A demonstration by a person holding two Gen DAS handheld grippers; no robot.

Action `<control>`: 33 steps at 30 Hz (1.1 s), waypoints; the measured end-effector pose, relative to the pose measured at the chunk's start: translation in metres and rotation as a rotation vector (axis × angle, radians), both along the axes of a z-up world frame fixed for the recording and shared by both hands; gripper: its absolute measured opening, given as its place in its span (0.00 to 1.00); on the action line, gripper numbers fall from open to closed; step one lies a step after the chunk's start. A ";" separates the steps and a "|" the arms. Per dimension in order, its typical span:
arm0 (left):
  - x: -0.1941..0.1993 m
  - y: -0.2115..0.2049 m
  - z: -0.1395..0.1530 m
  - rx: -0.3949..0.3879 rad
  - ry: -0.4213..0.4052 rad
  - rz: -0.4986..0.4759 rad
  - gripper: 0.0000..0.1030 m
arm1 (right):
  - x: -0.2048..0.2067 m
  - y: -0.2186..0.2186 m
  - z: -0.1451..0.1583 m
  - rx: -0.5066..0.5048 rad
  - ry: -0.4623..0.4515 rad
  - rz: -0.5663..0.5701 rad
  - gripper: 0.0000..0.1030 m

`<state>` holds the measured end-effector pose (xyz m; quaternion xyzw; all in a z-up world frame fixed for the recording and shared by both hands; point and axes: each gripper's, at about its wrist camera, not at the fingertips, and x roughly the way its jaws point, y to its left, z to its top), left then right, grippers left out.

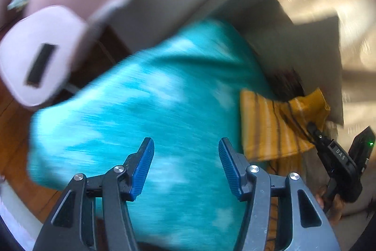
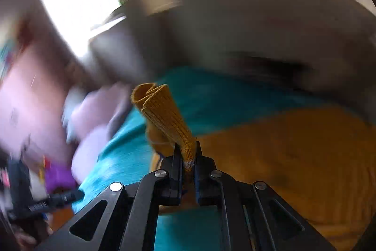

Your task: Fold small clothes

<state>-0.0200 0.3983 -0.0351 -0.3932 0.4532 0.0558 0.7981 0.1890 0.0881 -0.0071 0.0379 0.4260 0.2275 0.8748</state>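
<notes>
Left wrist view: the left gripper [image 1: 186,165] stood at six o'clock with its ribbed blue pads [image 1: 143,166] well apart and nothing between them, poised over a teal cloth with pale mottled patches [image 1: 150,95] that filled the centre of the frame. At three o'clock, lying against the teal cloth's edge, was a mustard-yellow knitted garment with pale and dark stripes [image 1: 277,124]. At four o'clock the right gripper [image 1: 316,133] reached onto that garment's lower corner, the black body behind it carrying a green light; part of a hand [image 1: 329,204] showed beneath it. At ten o'clock stood a pale pink padded chair with a dark slot in its back [image 1: 44,55], blurred, over a brown wooden floor [image 1: 14,124].

Right wrist view: the right gripper [image 2: 187,157] at six o'clock had its jaws pressed tight on a ribbed band of the mustard-yellow knitted garment [image 2: 164,109], which rose in a curled fold toward twelve o'clock. More of the garment spread flat at four o'clock, over the teal cloth [image 2: 127,157]. The black left gripper body showed at eight o'clock. Everything farther off was too blurred to identify
</notes>
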 end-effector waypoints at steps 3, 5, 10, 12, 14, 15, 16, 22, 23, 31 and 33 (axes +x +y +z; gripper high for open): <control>0.030 -0.051 -0.001 -0.003 0.002 -0.111 0.55 | 0.009 -0.106 -0.004 0.047 0.036 -0.194 0.07; 0.048 -0.087 0.000 0.005 0.006 -0.181 0.55 | 0.009 -0.169 -0.015 0.036 0.068 -0.311 0.07; 0.082 -0.158 -0.002 0.025 0.018 -0.303 0.56 | 0.003 -0.287 -0.043 0.034 0.123 -0.502 0.07; 0.096 -0.186 -0.005 0.037 0.023 -0.343 0.58 | 0.004 -0.317 -0.056 0.042 0.143 -0.536 0.07; 0.114 -0.212 -0.007 0.054 0.030 -0.380 0.58 | 0.008 -0.342 -0.071 0.061 0.179 -0.559 0.07; 0.122 -0.223 -0.008 0.067 0.030 -0.395 0.58 | 0.012 -0.349 -0.079 0.080 0.201 -0.562 0.07; 0.130 -0.234 -0.009 0.085 0.028 -0.410 0.58 | 0.015 -0.359 -0.089 0.104 0.229 -0.563 0.08; 0.173 -0.275 -0.023 0.180 0.056 -0.421 0.60 | 0.006 -0.388 -0.105 0.178 0.263 -0.579 0.22; 0.181 -0.276 -0.032 0.188 0.097 -0.400 0.60 | 0.003 -0.395 -0.107 0.181 0.264 -0.575 0.23; 0.191 -0.295 -0.032 0.330 0.116 -0.382 0.63 | -0.008 -0.419 -0.063 0.089 0.143 -0.568 0.29; 0.194 -0.302 -0.032 0.350 0.128 -0.372 0.63 | -0.005 -0.415 -0.056 0.086 0.120 -0.543 0.29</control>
